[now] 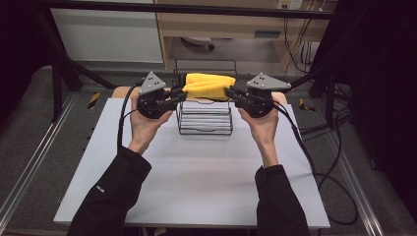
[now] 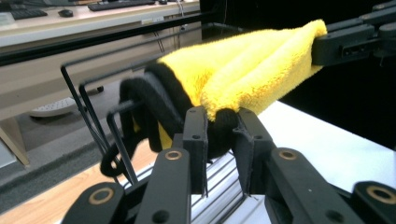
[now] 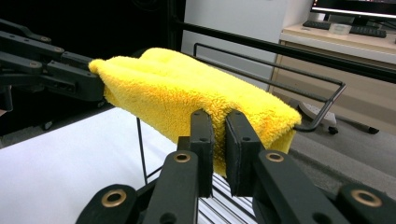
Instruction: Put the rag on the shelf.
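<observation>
Seen from above, the left gripper (image 1: 178, 96), in a person's left hand (image 1: 145, 124), pinches one end of a folded yellow towel (image 1: 209, 85) held over a black wire rack (image 1: 204, 118) at the far middle of a white table (image 1: 196, 177). In the left gripper view its jaws clamp the towel's black-trimmed edge. On the right, the right gripper (image 1: 230, 92), carried by the right hand (image 1: 260, 127), grips the opposite end, its jaws closed narrowly on the yellow pile.
</observation>
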### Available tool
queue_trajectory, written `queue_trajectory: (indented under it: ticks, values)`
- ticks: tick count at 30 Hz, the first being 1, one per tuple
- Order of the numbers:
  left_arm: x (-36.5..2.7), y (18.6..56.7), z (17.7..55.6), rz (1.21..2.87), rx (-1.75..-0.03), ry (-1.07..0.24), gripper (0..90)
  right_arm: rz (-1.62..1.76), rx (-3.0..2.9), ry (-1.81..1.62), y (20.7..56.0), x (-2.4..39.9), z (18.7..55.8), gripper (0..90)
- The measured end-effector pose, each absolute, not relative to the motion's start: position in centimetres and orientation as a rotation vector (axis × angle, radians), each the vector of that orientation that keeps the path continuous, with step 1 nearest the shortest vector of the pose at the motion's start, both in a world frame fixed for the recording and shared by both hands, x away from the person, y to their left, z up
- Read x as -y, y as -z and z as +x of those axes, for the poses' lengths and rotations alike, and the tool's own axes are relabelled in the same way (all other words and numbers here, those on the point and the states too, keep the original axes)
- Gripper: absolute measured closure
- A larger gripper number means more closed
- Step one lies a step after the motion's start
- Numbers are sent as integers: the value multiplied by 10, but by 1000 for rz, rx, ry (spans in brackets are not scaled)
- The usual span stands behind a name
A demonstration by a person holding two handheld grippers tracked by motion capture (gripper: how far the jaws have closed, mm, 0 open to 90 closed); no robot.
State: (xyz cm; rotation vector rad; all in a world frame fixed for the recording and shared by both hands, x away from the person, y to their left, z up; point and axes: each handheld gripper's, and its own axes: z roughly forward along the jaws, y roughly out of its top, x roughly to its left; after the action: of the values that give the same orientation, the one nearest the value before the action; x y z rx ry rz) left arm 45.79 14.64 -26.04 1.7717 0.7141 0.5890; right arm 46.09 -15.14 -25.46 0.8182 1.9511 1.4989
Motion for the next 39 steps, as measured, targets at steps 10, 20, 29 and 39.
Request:
queue_trajectory:
  ticks: [10, 20, 29, 39]
  values:
    - [-152, 245, 450, 1772, -705, -585, 649, 801, -1958, -1486, 261, 154, 460, 823]
    - [-144, 232, 460, 1763, -732, -564, 831, 773, -1986, -1441, 266, 153, 458, 813]
    - [-134, 254, 476, 1841, -774, -529, 898, 785, -2029, -1427, 271, 158, 454, 728]
    - [-131, 266, 480, 1877, -774, -552, 898, 773, -1997, -1495, 260, 153, 451, 603]
